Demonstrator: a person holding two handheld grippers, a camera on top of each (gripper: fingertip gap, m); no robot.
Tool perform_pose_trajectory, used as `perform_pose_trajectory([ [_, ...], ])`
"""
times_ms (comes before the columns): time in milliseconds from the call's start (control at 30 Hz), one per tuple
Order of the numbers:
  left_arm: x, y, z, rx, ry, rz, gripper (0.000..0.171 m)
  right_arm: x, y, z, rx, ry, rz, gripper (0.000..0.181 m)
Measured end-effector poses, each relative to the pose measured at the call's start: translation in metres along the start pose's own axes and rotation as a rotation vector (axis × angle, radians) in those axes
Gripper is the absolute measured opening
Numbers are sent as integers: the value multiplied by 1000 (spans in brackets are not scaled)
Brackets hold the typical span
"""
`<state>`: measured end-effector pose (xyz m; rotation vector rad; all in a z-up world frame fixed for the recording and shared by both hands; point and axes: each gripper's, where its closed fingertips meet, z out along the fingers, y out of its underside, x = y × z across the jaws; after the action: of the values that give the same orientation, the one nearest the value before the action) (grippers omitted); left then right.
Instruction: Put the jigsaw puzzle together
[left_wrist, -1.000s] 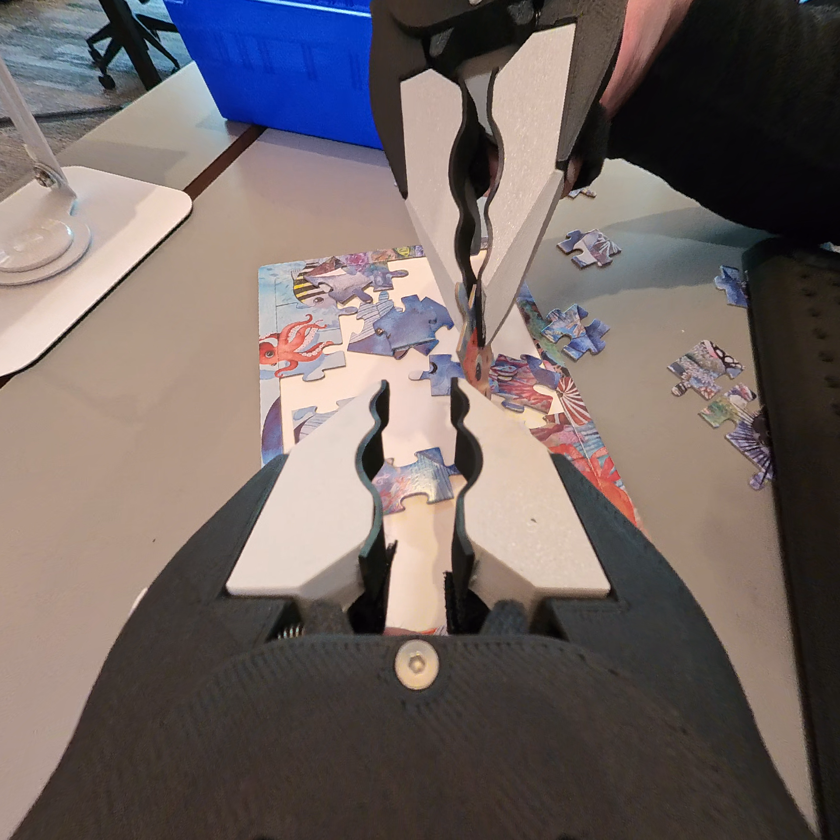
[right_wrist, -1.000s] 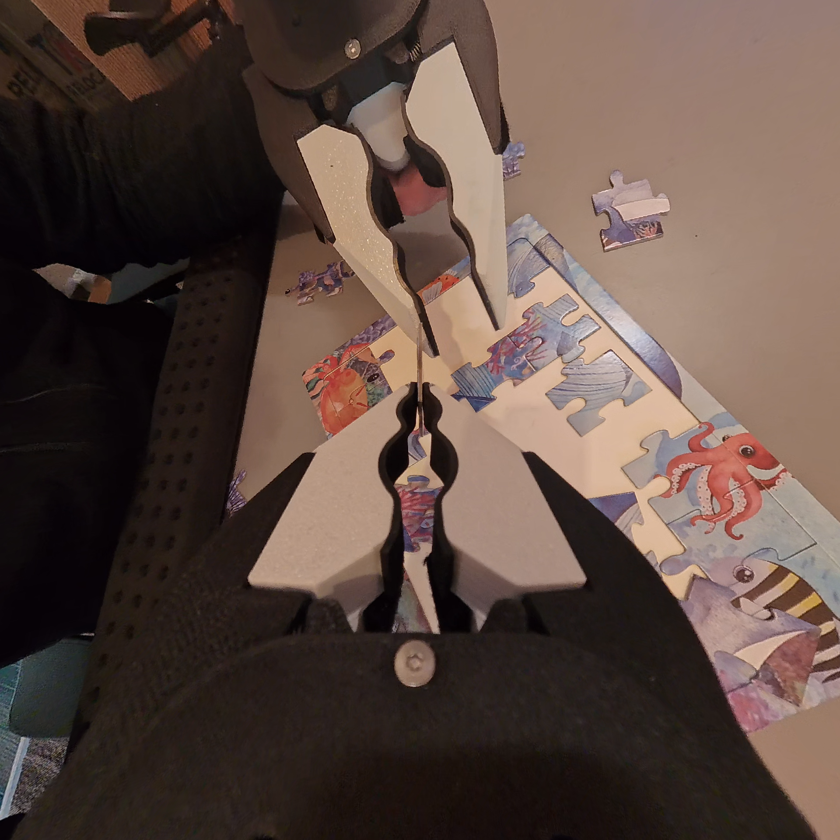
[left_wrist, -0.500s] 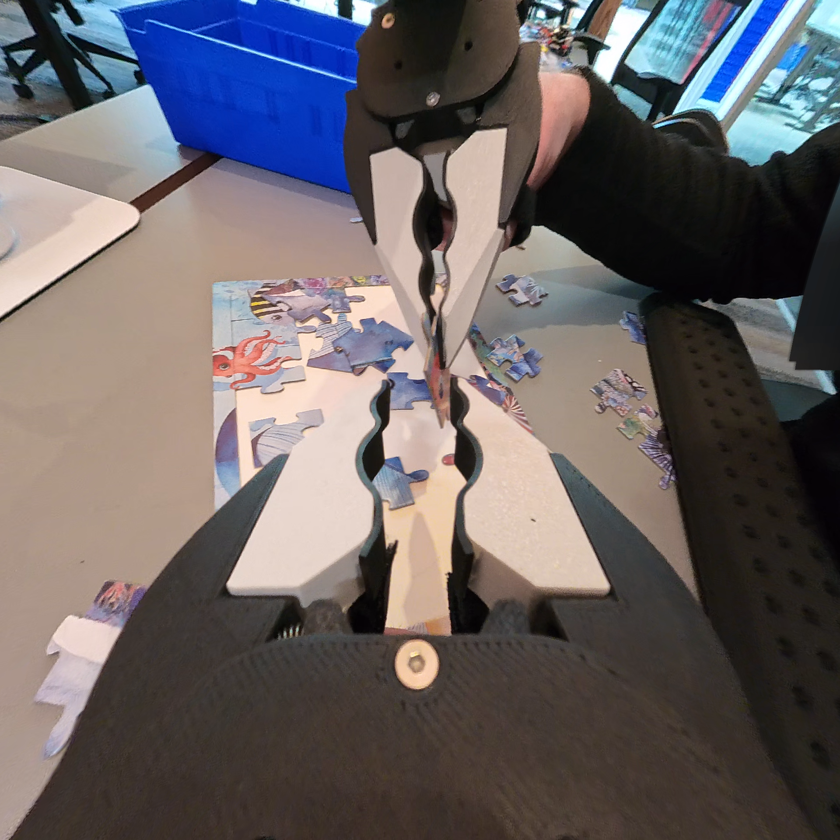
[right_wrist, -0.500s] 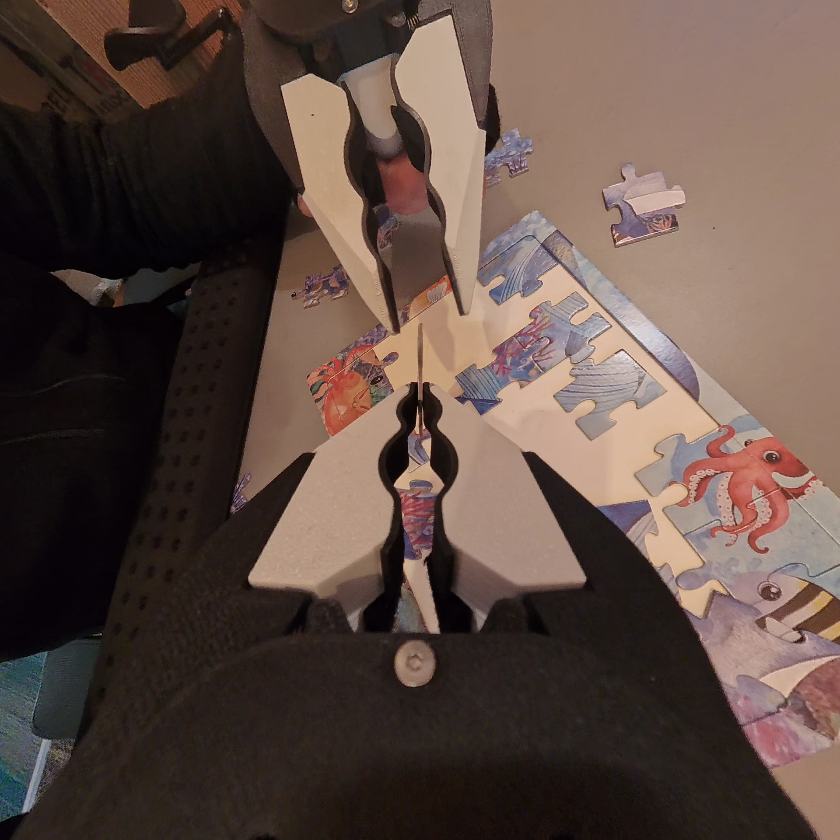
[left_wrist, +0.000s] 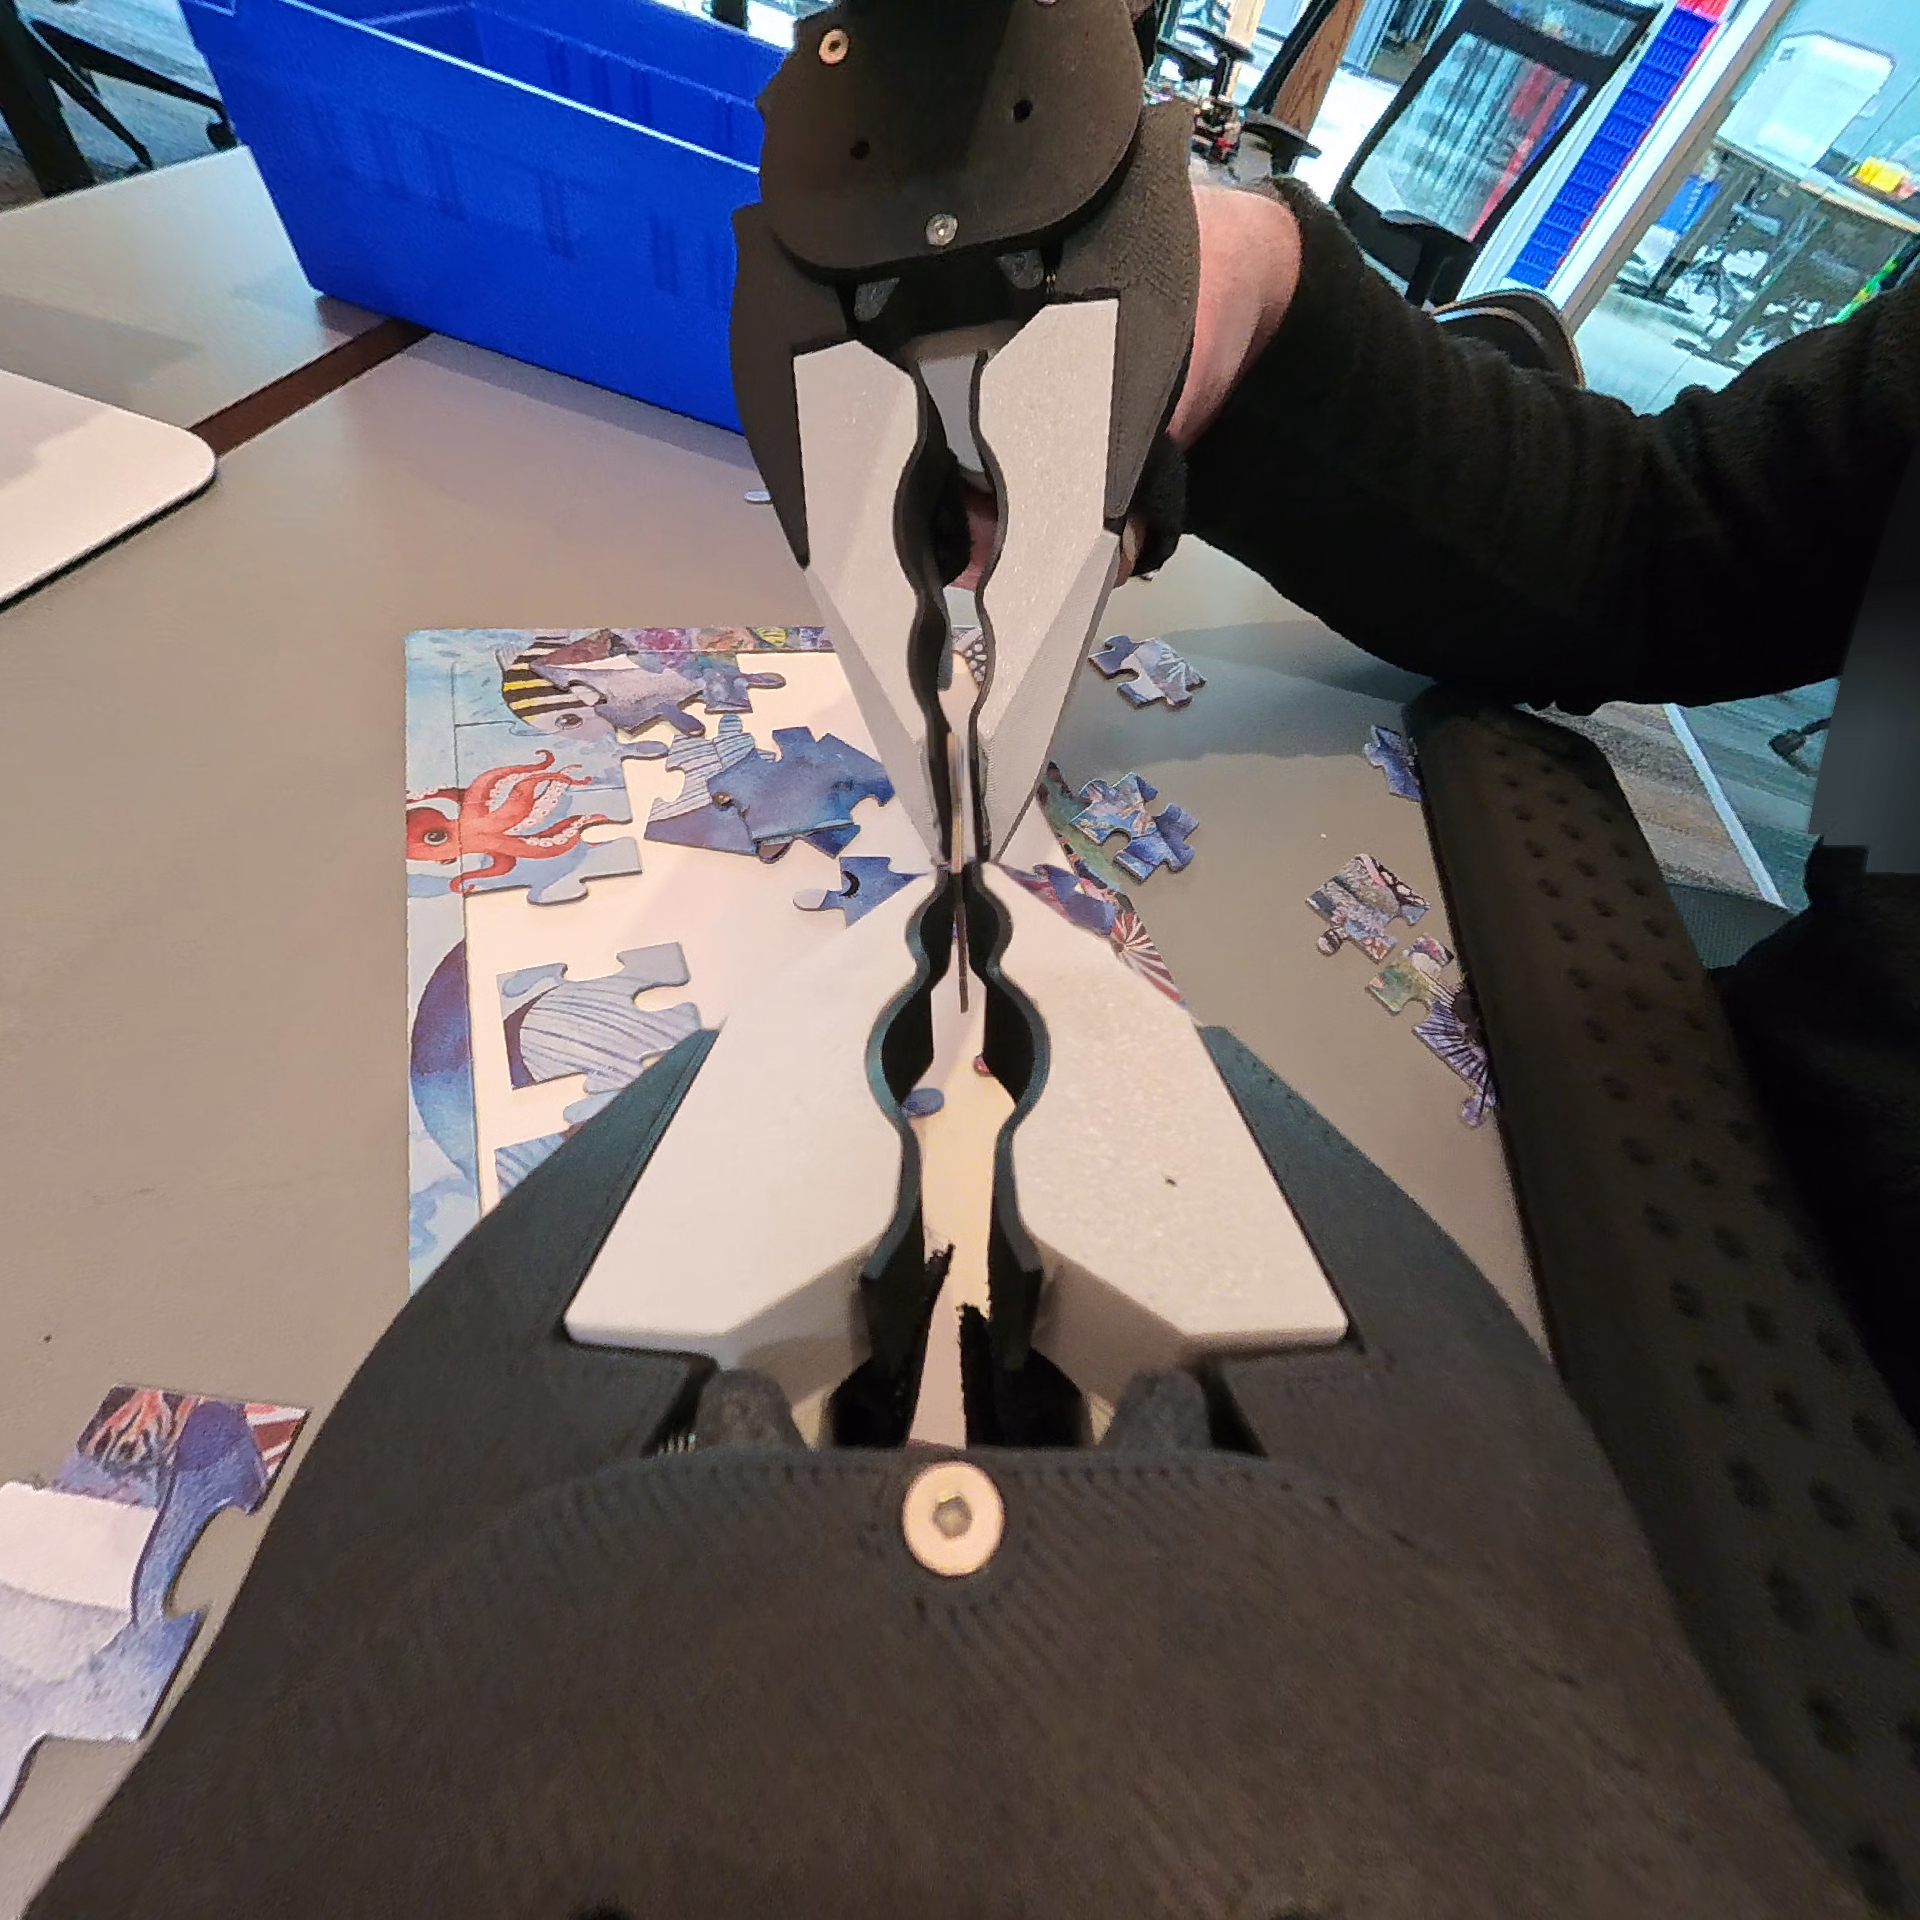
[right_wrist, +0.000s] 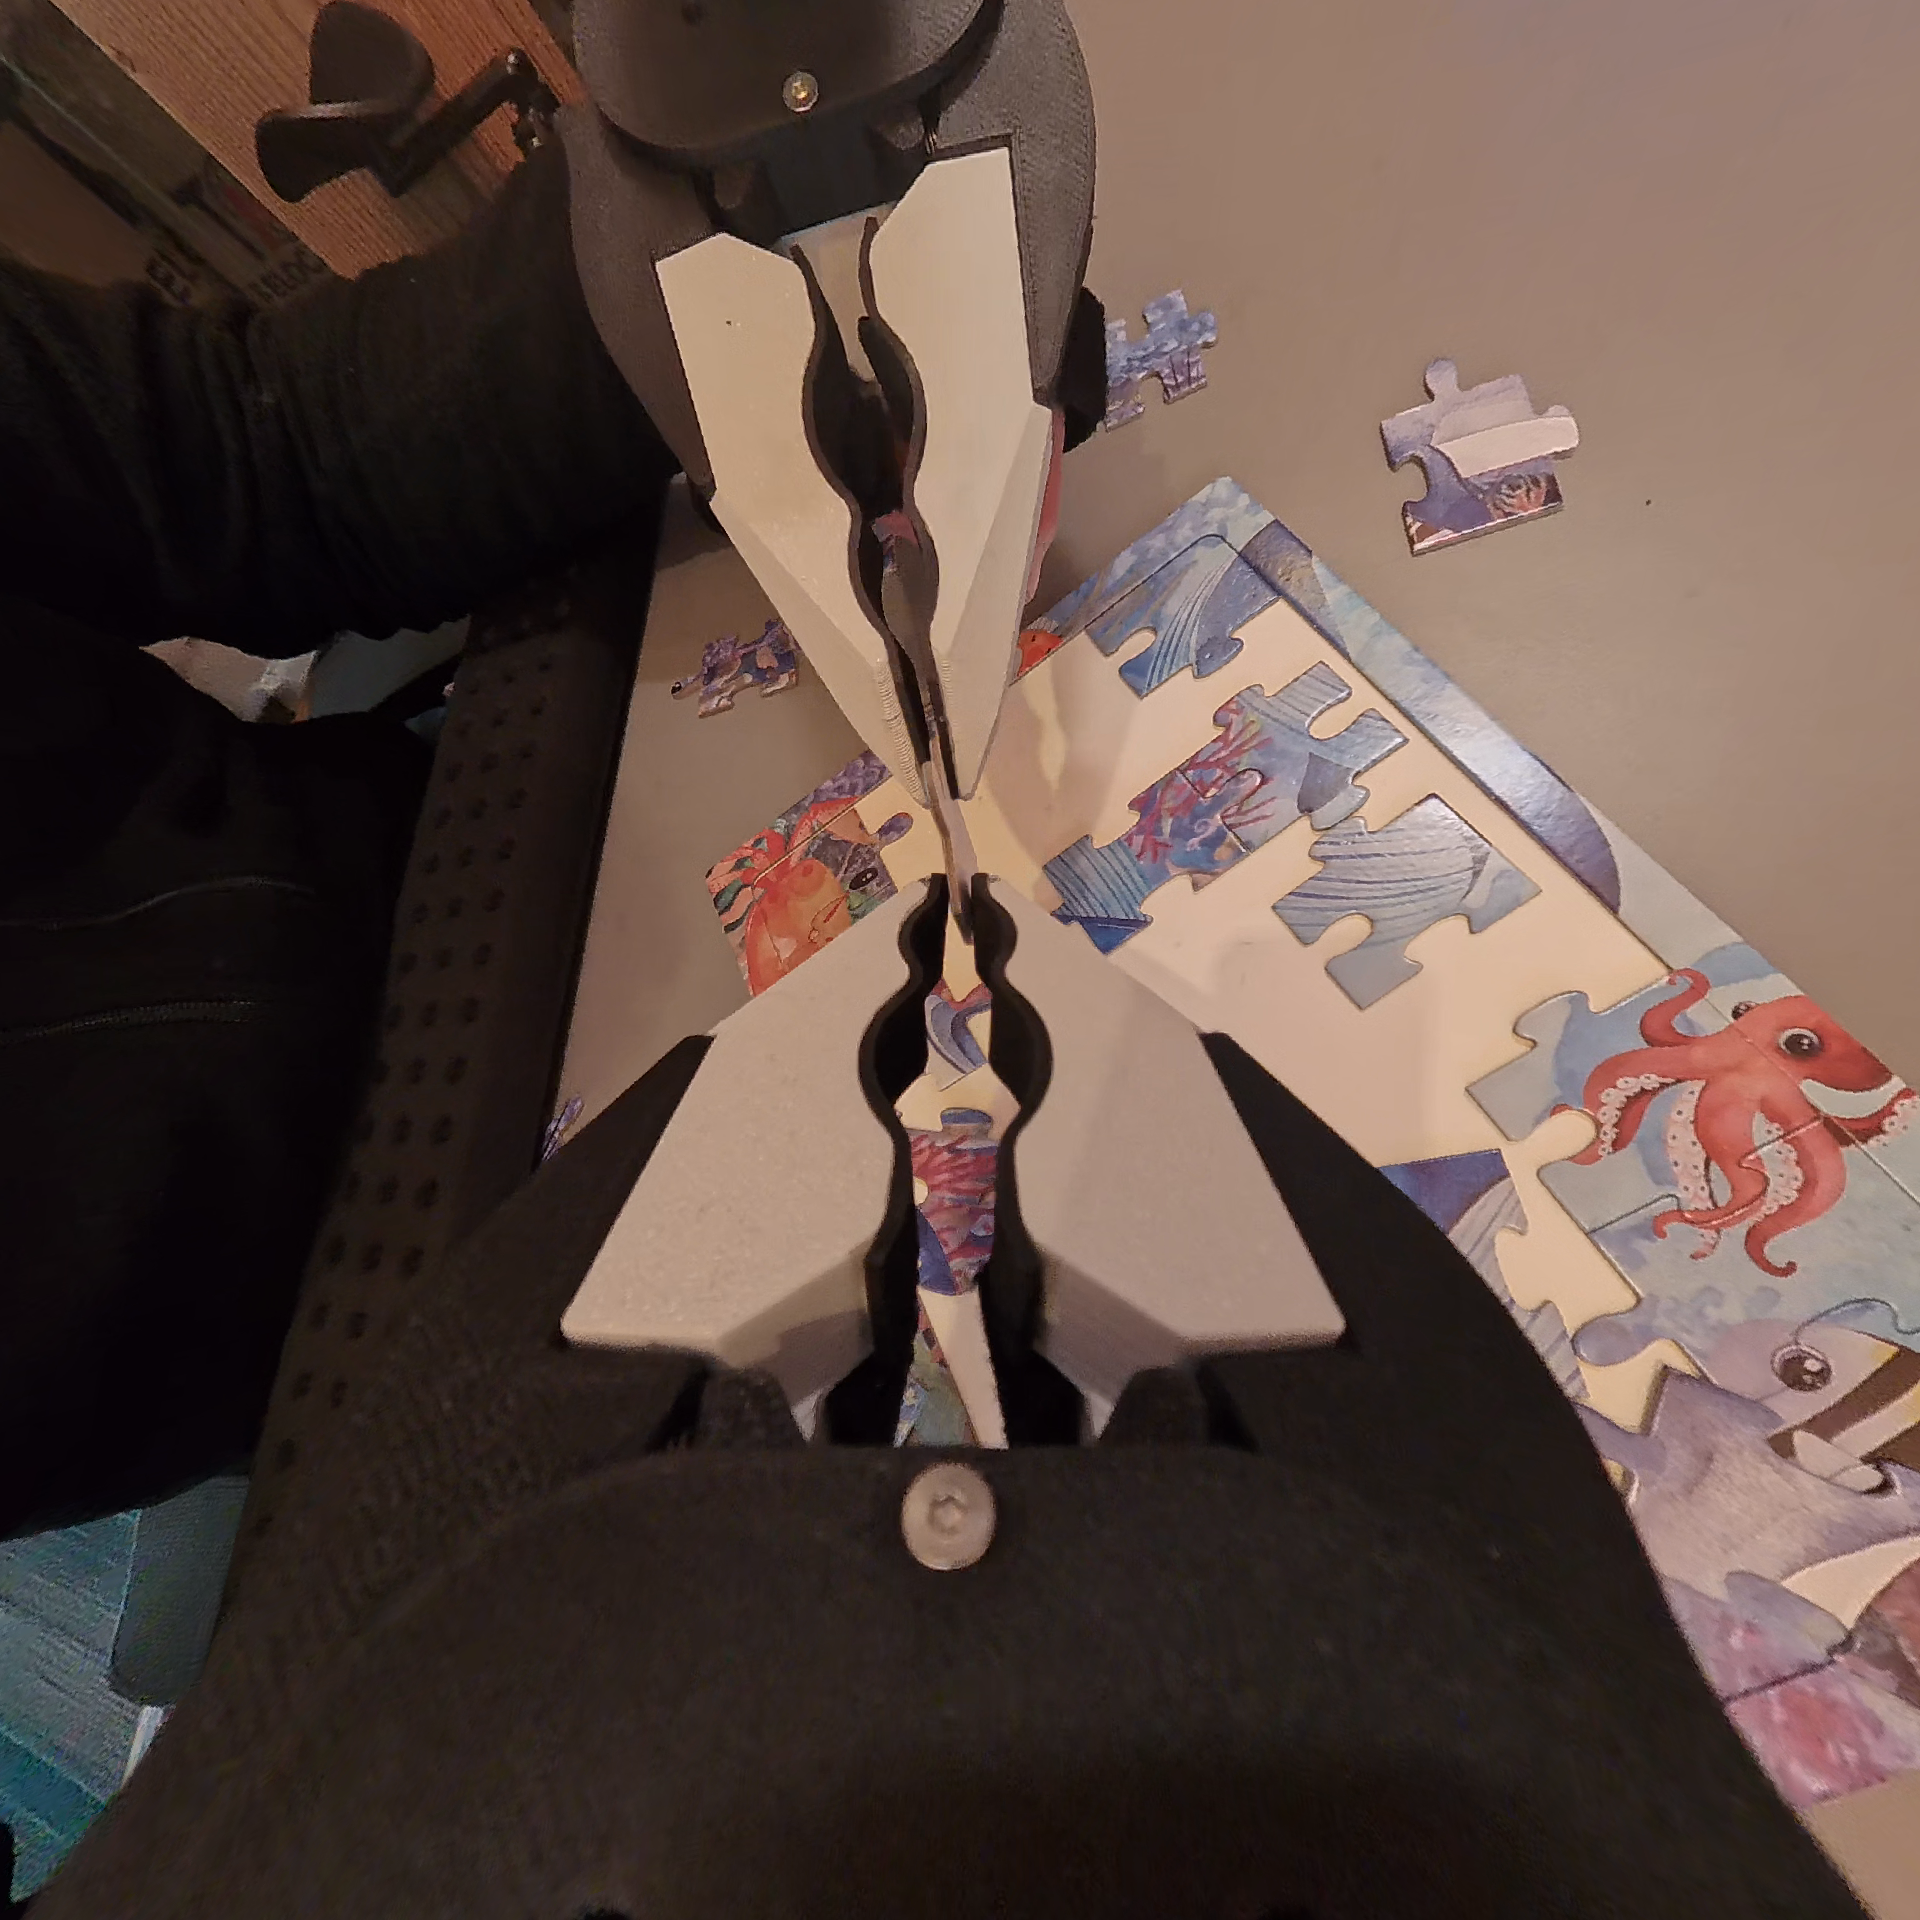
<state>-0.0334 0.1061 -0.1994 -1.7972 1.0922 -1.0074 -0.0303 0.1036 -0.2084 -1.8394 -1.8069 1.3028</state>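
1. Meeting tip to tip above the jigsaw, the left gripper (left_wrist: 961, 883) and the right gripper (left_wrist: 961, 826) both grip one puzzle piece (left_wrist: 960, 940), which stands edge-on between them.
2. The left gripper's fingers are pressed almost together, with the thin edge of the piece caught at their tips.
3. The right gripper points down from above and ahead, its tips pinched on the same piece. A hand (left_wrist: 1231, 301) in a black sleeve holds it.
4. Below the tips lies the puzzle board (left_wrist: 436, 935) on the grey table (left_wrist: 208, 727). Its pale middle is mostly bare, and its frame runs ahead and to the left of the left gripper.
5. On the board, ahead and left of the left gripper, an orange octopus piece (left_wrist: 499, 821) sits in place. Just beyond it is a small heap of blue pieces (left_wrist: 779, 790).
6. A pale striped piece (left_wrist: 592, 1013) lies by itself on the board, just left of the left gripper's fingers.
7. To the right of both tools, loose pieces (left_wrist: 1132, 821) are scattered on the table, some of them near a black perforated armrest (left_wrist: 1662, 1143).
8. One more loose piece (left_wrist: 125, 1538) lies near the left gripper's body, on its left side.
9. A blue bin (left_wrist: 499, 187) stands well beyond the board.
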Motion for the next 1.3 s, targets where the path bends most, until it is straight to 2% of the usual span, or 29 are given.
perform_pose_trajectory([
  [167, -2, 5, -7, -16, 18, -77, 0, 3, 0, 1, 8, 4, 17, 3],
  [367, 6, 27, -9, -104, 88, -185, 0, -3, 8, 17, -45, -25, 3, 0],
  [633, 20, 50, -14, -234, 118, -149, 0, -15, 19, 38, -104, -112, 34, 0],
  [967, 26, 63, -9, -284, 172, -217, 0, -20, 31, 47, -152, -169, 107, 0],
  [1300, 16, 69, -10, -309, 126, -241, 3, -10, 31, 50, -139, -134, 134, 1],
])
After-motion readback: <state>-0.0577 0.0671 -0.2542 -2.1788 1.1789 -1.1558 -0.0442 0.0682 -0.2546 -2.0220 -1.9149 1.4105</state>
